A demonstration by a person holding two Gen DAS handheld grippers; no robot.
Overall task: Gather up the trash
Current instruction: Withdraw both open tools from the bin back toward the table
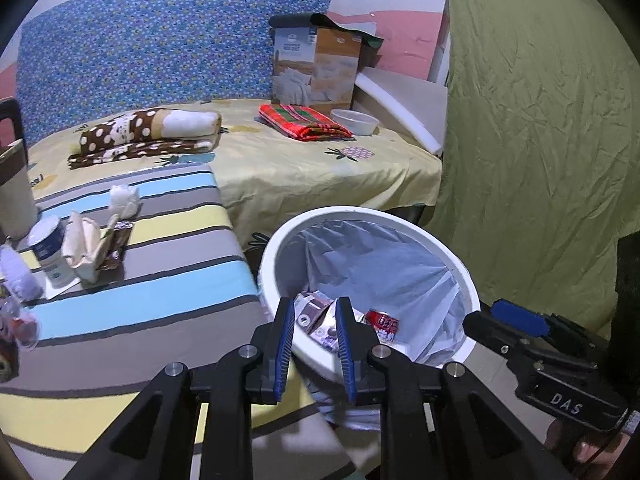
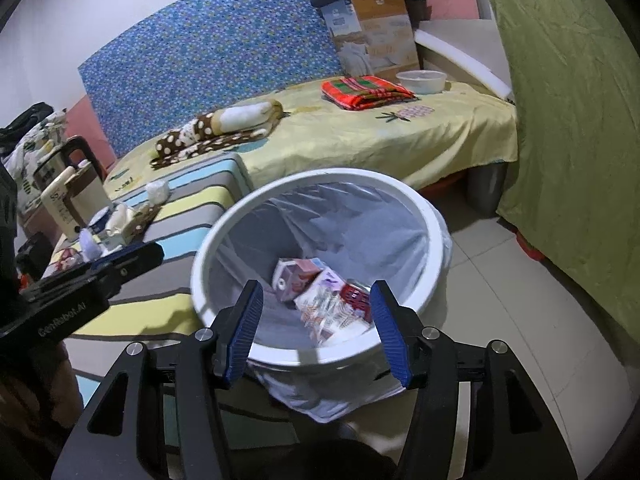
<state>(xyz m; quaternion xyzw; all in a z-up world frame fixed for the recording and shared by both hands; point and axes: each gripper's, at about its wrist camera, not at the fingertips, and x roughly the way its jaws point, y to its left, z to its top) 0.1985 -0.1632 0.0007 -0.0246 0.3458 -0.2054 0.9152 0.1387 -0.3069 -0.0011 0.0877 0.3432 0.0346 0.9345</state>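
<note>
Left tongs [image 1: 313, 322] and right tongs [image 2: 316, 312] spread, empty, hovering over white bin [image 2: 434, 216]; cartons [image 2: 320, 296] already inside. Next: swing left to striped bench [image 1: 160, 280], approach wrapper [image 1: 116, 240] low, pinch firmly.

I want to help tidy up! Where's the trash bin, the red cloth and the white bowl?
trash bin [image 2: 434, 216]: right wrist view, white rim.
red cloth [image 1: 304, 122]: left wrist view, folded top.
white bowl [image 1: 356, 122]: left wrist view, side wall.

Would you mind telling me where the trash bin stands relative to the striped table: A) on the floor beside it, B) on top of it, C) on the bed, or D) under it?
A: the white trash bin stands on the tiled floor, right beside the striped table.
</note>
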